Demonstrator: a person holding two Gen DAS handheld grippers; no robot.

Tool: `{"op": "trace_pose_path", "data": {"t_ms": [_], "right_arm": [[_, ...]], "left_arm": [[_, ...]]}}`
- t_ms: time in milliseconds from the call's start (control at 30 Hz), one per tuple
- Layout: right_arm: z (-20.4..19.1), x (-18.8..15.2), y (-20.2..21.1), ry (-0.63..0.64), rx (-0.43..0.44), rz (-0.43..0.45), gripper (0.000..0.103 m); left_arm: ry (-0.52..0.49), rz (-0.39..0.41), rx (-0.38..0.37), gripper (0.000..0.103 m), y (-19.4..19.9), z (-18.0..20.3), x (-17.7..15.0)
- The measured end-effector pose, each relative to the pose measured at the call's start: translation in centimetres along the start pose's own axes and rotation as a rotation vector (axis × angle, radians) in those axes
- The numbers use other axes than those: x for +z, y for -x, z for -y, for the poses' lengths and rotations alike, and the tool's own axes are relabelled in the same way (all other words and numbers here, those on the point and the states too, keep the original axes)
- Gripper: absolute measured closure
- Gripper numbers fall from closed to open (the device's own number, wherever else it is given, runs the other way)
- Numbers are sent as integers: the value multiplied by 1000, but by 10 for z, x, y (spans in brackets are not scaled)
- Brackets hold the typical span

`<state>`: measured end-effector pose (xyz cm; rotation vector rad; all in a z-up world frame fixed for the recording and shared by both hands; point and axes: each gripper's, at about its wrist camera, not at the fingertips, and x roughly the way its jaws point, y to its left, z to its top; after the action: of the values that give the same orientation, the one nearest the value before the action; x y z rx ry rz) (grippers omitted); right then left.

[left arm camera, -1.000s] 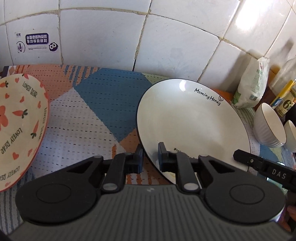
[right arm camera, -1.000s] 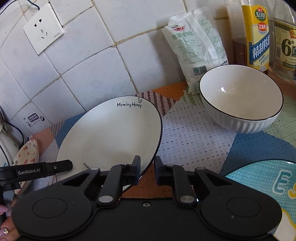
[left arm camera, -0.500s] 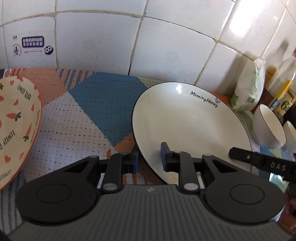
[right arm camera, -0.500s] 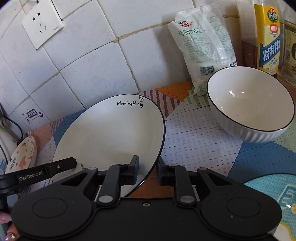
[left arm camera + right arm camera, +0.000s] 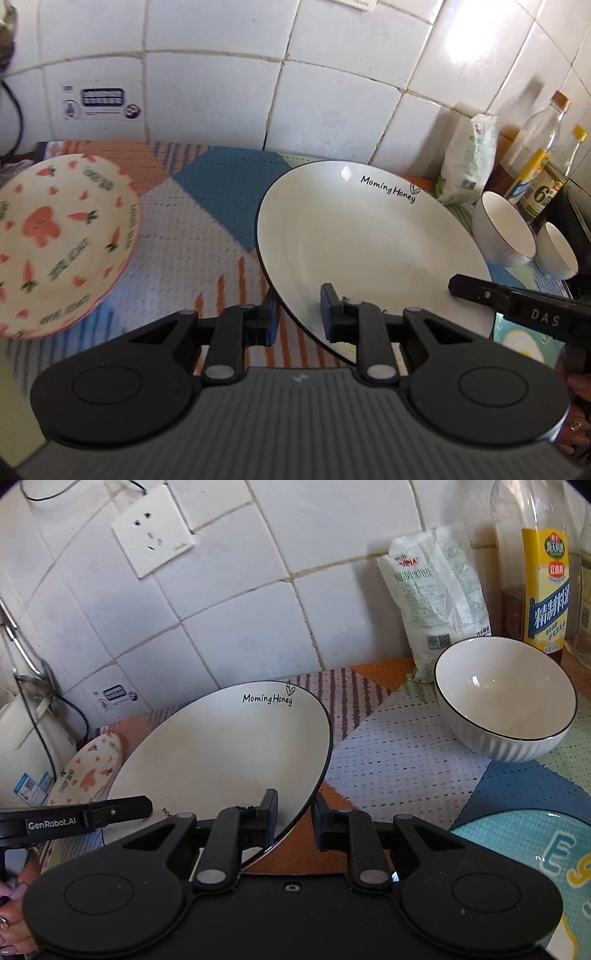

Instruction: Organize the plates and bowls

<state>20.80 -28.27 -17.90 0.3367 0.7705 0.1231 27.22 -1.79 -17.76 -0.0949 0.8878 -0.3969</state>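
Over patterned mat (image 5: 207, 236), both grippers straddle white plate (image 5: 369, 251) rim.

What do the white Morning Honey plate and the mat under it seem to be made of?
White plate: likely glazed ceramic, since it is glossy with sharp window glints, a thin dark rim and printed lettering. Mat: looks like soft perforated foam or PVC, matte, with a dotted grid of holes and printed colour blocks.

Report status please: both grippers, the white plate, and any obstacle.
Left gripper and right gripper each straddle the white plate rim, grip unconfirmed. Plate tilted, between both. Carrot plate left, ribbed bowl right, both apart.
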Motion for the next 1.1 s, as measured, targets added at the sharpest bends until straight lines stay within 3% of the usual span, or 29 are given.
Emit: {"op": "trace_pose_path", "data": {"t_ms": [200, 600, 733, 1100], "right_arm": [[-20, -19, 25, 24, 17, -6, 79], [-49, -78, 51, 10, 28, -45, 79], [-47, -89, 53, -39, 46, -57, 79], [-48, -110, 51, 23, 32, -75, 79]], "left_arm": [[47, -63, 9, 82, 28, -7, -17], [29, -140, 60, 82, 68, -18, -63], [10, -158, 65, 82, 71, -19, -70], [44, -236, 44, 81, 60, -26, -90]]}}
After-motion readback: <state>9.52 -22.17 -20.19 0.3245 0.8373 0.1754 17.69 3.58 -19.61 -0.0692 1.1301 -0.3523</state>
